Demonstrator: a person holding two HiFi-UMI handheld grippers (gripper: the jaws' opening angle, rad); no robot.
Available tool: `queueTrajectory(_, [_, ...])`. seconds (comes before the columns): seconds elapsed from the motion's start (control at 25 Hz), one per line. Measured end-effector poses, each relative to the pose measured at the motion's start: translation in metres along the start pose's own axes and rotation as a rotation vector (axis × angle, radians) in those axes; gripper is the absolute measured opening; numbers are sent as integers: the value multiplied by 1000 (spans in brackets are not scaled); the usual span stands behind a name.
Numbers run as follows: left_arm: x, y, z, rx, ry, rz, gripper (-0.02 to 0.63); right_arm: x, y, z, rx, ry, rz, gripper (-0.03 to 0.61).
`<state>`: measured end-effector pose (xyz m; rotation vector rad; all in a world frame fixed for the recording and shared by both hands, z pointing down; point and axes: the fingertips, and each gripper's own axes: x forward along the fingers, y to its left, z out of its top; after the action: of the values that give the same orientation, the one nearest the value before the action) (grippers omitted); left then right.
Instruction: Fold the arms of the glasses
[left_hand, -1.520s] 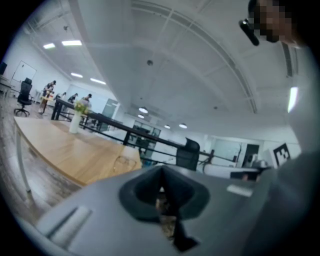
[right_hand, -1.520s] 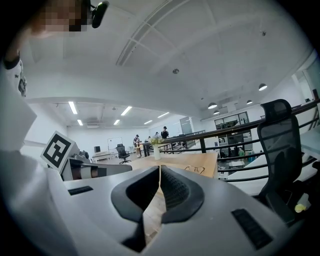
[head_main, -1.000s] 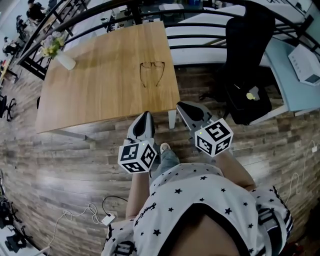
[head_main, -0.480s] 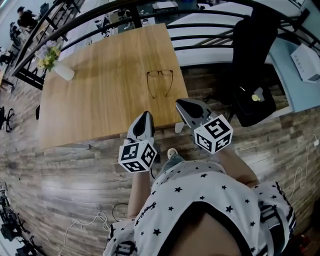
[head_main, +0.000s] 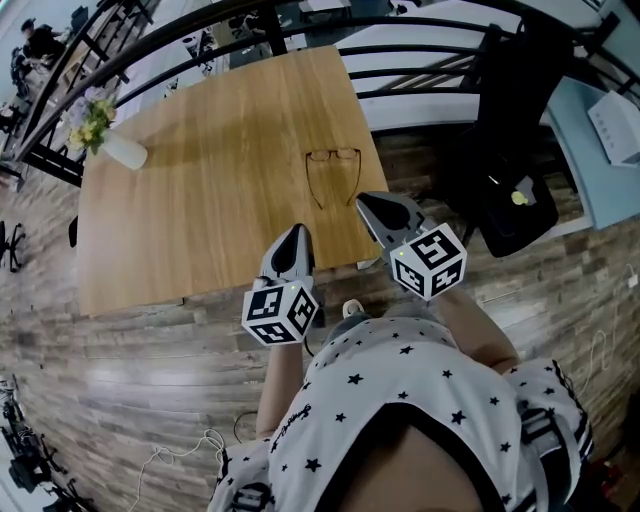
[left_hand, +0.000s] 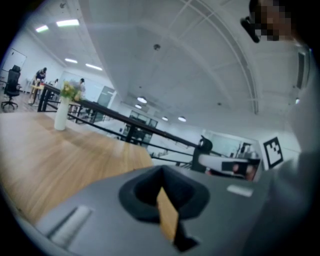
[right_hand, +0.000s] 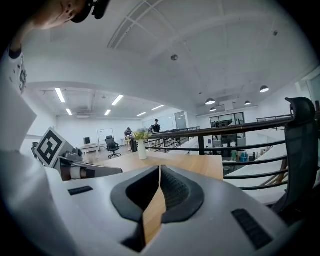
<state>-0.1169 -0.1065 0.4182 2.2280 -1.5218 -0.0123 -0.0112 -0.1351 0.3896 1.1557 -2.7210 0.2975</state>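
The dark thin-framed glasses (head_main: 333, 176) lie on the wooden table (head_main: 200, 200) near its right front corner. Their arms are unfolded and point toward me. In the head view my left gripper (head_main: 296, 233) hangs over the table's front edge, left of and nearer than the glasses, jaws together and empty. My right gripper (head_main: 367, 201) sits just right of the arm tips, over the table's corner, also shut and empty. In the left gripper view (left_hand: 161, 171) and the right gripper view (right_hand: 160, 168) the jaw tips meet with only table wood showing behind them. Neither gripper view shows the glasses.
A white vase with flowers (head_main: 118, 146) stands at the table's far left corner. A black office chair (head_main: 510, 170) stands right of the table, with a pale desk and white box (head_main: 615, 125) beyond it. A black railing (head_main: 420, 50) runs behind the table.
Both grippers have moved forward from over the floor to the table's front edge, and the glasses now lie closer to them. Both stayed shut.
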Motion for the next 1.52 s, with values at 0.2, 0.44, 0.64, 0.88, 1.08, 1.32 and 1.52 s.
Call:
queueTrajectory(0.2, [12,11,-5,-9,22,-15,6,21,-9,-9,-12,41,-6,18])
queueTrajectory(0.44, [27,19,-13,-29,36,-17,6,44,-25,-24,-70,100,-13,18])
queueTrajectory(0.64, [41,29,-14,-52,29,9,6,65,-47,-33,-83,134,-9,18])
queueTrajectory(0.88, [62,48,-13,-66,40,55,6,102,-74,-44,-141,200,6,19])
queueTrajectory(1.08, [83,52,-13,-59,60,76,6,127,-98,-59,-181,265,35,20])
queueTrajectory(1.32, [105,50,-19,-65,90,84,6,152,-120,-80,-259,351,80,20])
queueTrajectory(1.52, [119,55,-22,-59,106,98,6,172,-129,-93,-316,408,130,21])
